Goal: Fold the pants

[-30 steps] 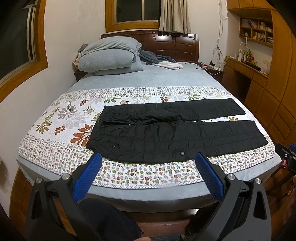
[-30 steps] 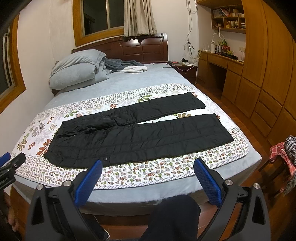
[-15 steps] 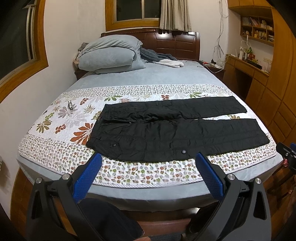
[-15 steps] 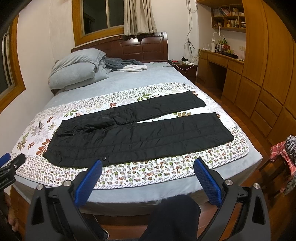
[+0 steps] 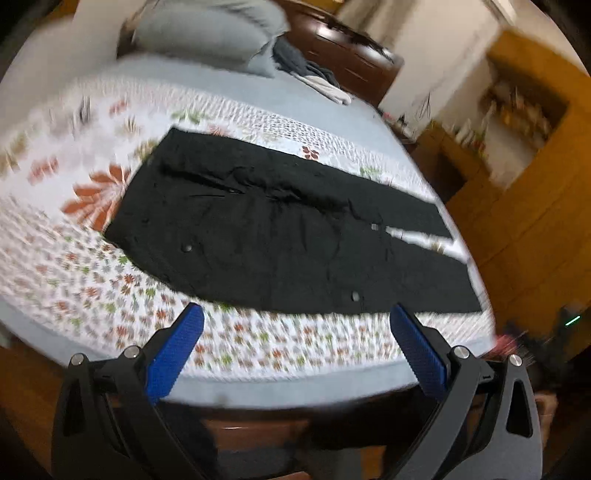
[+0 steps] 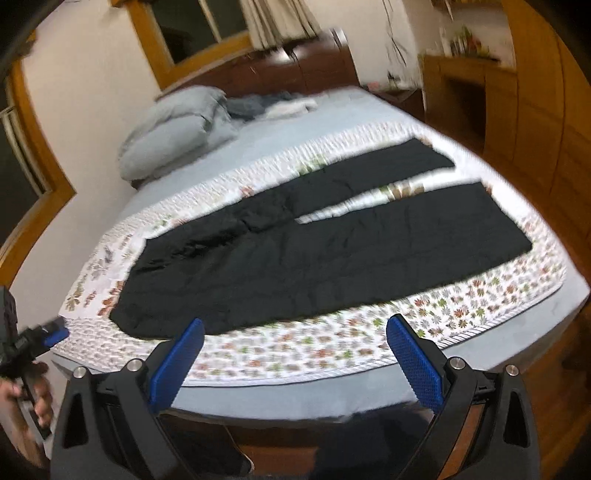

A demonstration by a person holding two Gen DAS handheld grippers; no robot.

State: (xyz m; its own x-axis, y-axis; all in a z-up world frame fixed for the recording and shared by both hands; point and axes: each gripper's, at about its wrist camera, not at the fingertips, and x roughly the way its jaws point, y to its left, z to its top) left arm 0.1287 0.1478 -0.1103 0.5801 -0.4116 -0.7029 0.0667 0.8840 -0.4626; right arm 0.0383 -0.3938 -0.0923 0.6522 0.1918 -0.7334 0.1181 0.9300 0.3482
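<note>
We're in a home bedroom: a bed (image 6: 332,391) under a floral quilt (image 6: 480,306), grey pillows (image 6: 173,136) against a dark wooden headboard (image 6: 295,70), a curtained window (image 6: 207,26), and built-in wooden cabinets (image 6: 535,122) along the wall.

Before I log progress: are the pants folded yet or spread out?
Spread out: the black pants lie flat on the floral quilt, legs apart.

No readable text

Both views are blurred; no letters, numbers, labels or brands can be read on any thing in them.
</note>
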